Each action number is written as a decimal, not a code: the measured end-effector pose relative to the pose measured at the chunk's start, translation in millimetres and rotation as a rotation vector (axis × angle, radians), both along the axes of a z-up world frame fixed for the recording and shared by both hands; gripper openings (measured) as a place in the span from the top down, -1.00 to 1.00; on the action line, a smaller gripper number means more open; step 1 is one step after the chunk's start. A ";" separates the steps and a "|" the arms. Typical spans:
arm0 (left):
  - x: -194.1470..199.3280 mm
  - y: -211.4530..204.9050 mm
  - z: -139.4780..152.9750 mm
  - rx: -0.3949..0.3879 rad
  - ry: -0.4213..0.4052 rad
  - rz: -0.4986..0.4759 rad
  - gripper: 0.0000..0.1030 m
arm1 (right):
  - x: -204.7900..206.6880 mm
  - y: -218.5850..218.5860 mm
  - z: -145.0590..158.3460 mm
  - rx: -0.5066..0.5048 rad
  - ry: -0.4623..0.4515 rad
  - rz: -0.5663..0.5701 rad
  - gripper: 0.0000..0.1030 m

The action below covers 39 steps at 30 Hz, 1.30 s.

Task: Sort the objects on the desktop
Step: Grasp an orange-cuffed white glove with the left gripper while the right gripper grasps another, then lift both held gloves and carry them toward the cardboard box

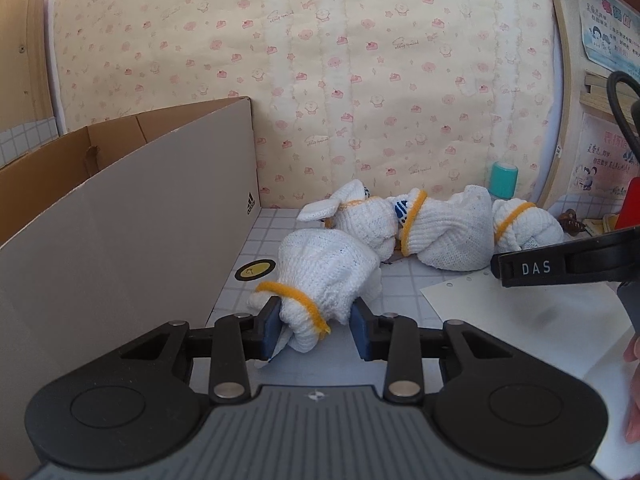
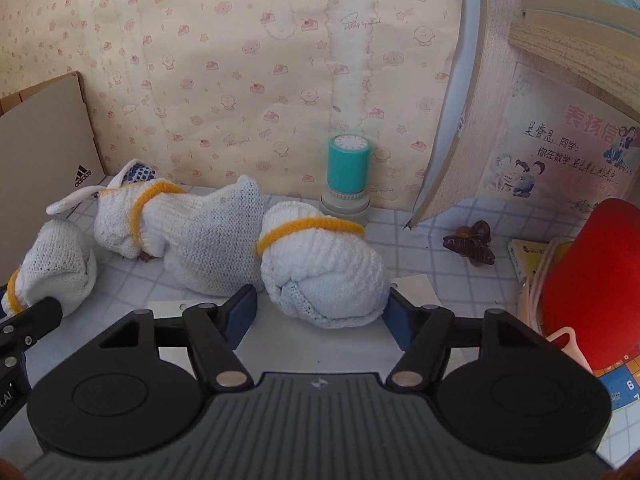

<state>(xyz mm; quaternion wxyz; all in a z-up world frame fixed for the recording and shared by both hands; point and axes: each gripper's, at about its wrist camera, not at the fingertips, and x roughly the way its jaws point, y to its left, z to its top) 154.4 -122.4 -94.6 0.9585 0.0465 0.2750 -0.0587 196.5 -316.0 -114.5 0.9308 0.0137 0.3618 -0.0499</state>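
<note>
Cardboard box (image 1: 132, 216) walls left; teal stamp (image 2: 347, 168), hair clip (image 2: 470, 247) behind gloves (image 2: 192, 232).

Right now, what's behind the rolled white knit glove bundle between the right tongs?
Behind the rolled white knit glove bundle: a teal cylindrical stamp against the wallpaper, and another white knit glove touching its left side. That glove's right edge is covered.

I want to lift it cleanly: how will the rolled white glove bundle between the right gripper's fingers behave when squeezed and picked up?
The glove bundle is knitted fabric, so it will likely squash under the right gripper rather than resist. It looks light for its bulk. The yellow cuff band seems to hold it rolled, though loose ends may droop. The textured knit probably won't slip.
</note>
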 end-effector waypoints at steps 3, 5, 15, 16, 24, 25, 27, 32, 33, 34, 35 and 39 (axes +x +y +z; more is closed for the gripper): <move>-0.5 0.7 0.1 0.001 0.001 -0.002 0.26 | -5.1 -1.2 0.3 0.002 -0.011 -0.013 -0.09; -0.4 1.0 0.3 -0.001 0.000 -0.001 0.26 | -8.0 -1.5 1.0 0.003 -0.012 -0.014 -0.05; -6.1 0.7 4.4 0.007 -0.021 0.002 0.26 | -38.1 14.3 15.5 -0.069 -0.057 -0.001 -0.04; -7.2 0.9 5.4 0.005 -0.024 0.002 0.26 | -43.7 16.3 18.3 -0.071 -0.069 0.002 -0.04; -21.7 1.7 19.1 -0.012 -0.061 -0.002 0.26 | -85.8 28.2 42.6 -0.058 -0.129 0.015 -0.04; -24.5 2.2 21.3 -0.016 -0.066 -0.004 0.26 | -90.9 30.0 45.8 -0.063 -0.136 0.015 -0.04; -30.1 3.1 25.7 -0.020 -0.076 -0.005 0.26 | -97.3 32.6 51.2 -0.072 -0.142 0.016 -0.04; -45.2 5.3 34.8 -0.019 -0.106 -0.007 0.31 | -115.3 38.4 62.6 -0.063 -0.165 0.020 -0.04; -48.3 6.4 36.4 -0.021 -0.112 -0.008 0.35 | -117.9 39.5 64.4 -0.060 -0.166 0.024 -0.04; -50.6 6.8 37.3 -0.016 -0.116 -0.005 0.46 | -121.3 41.2 66.5 -0.060 -0.172 0.024 -0.04; -52.0 7.2 38.2 -0.014 -0.116 -0.005 0.46 | -123.7 42.5 68.0 -0.061 -0.175 0.026 -0.04; -51.7 7.4 34.9 -0.005 -0.117 -0.008 0.46 | -131.8 45.4 72.6 -0.060 -0.188 0.027 -0.04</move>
